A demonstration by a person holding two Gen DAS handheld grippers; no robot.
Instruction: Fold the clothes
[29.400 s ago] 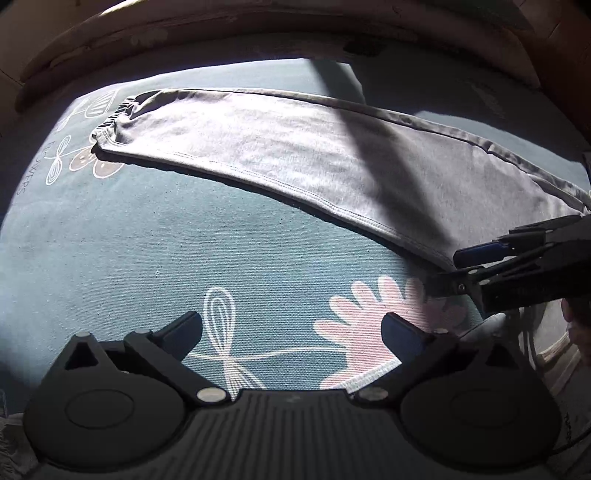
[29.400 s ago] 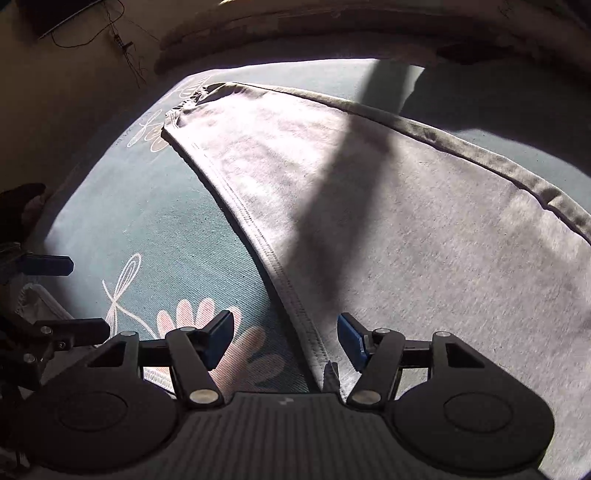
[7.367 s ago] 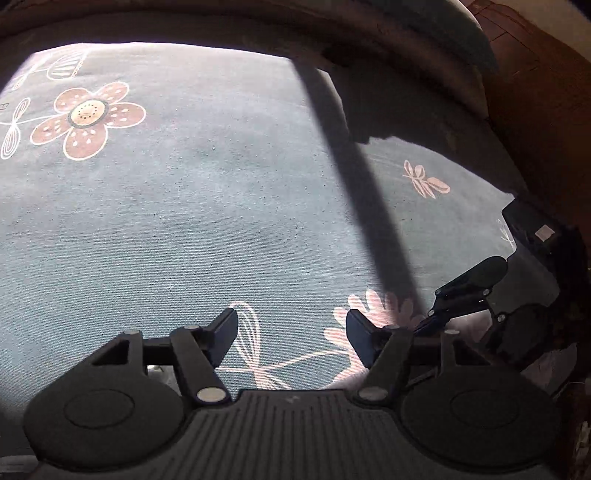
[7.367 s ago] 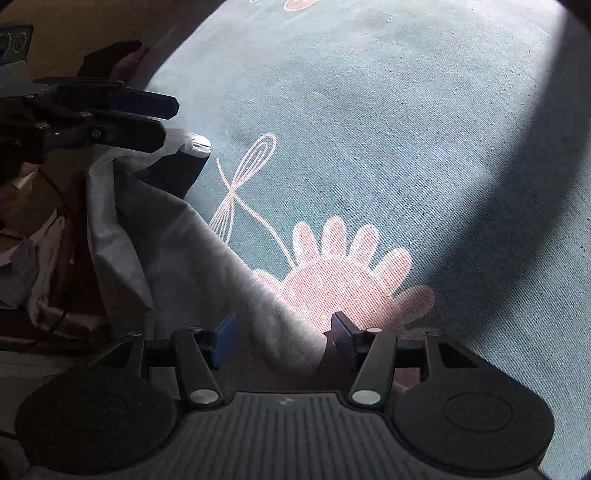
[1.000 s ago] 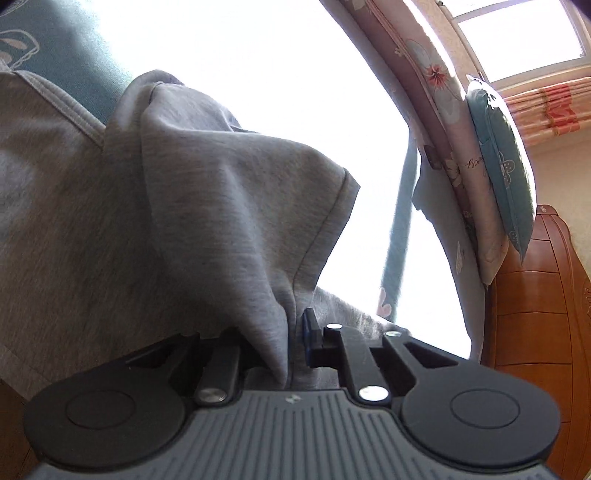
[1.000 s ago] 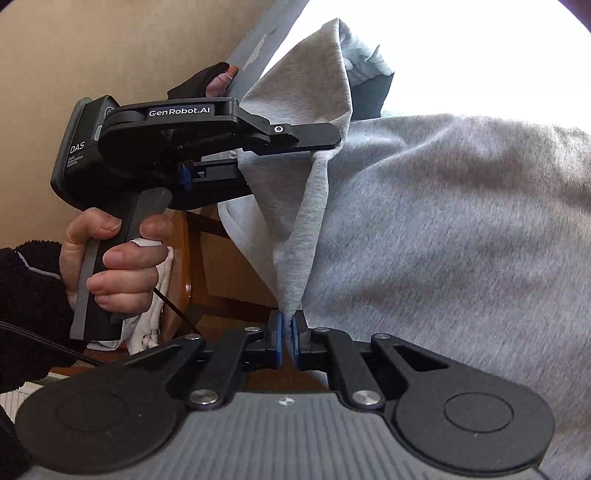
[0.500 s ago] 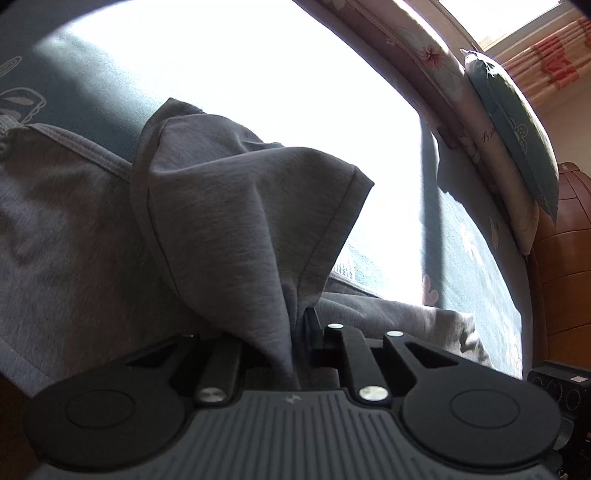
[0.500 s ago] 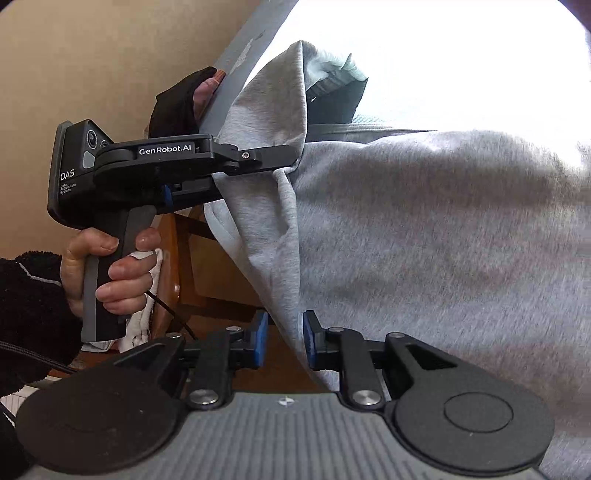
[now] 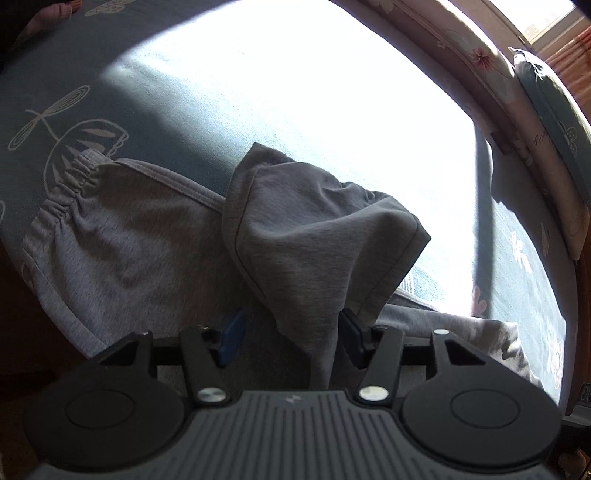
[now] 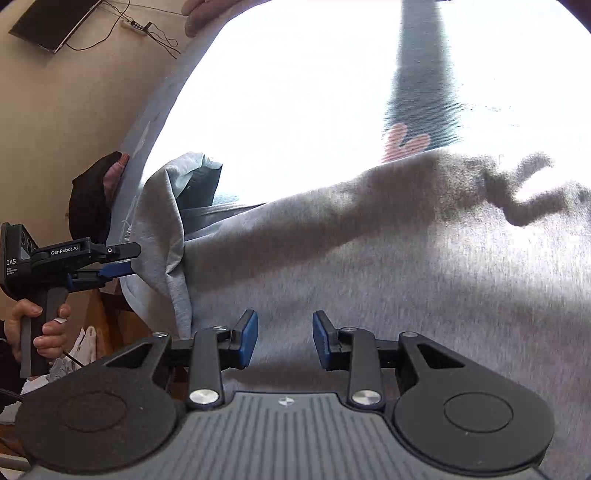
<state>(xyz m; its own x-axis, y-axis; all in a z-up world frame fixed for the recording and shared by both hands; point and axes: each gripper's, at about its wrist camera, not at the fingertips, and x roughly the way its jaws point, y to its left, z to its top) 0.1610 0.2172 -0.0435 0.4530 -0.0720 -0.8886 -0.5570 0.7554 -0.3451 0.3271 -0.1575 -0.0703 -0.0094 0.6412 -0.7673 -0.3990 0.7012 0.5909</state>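
The grey pants (image 9: 122,236) lie on the bed (image 9: 155,122), which has a blue-green sheet with flowers and dragonflies drawn on it. The left tongs (image 9: 288,339) have just been opening, and now the 2 sides stand apart. A bunched-up fold of the pants hangs down between them. It lies right beside the right finger, but nothing squeezes it. The stretchy waistband (image 9: 62,184) of the pants sits far to the left in this view. The right tongs (image 10: 284,339) have just been opening too, and their 2 blue pads (image 10: 248,338) stand apart. The grey cloth lies flat under and ahead of them, and nothing is pinched between the pads. In the right view the left tongs show from the side, held by a hand (image 10: 40,325), with the bunched cloth just beside their tips. The words "GenRobot.AI" and "DAS" are printed on their black body. Only the right view shows the hand, a dark screen (image 10: 55,22) with wires on the wall, and a black thing at the edge of the bed. Only the left view shows the waistband, the pillows (image 9: 546,103) along the far side of the bed, and a bit of window (image 9: 535,18).
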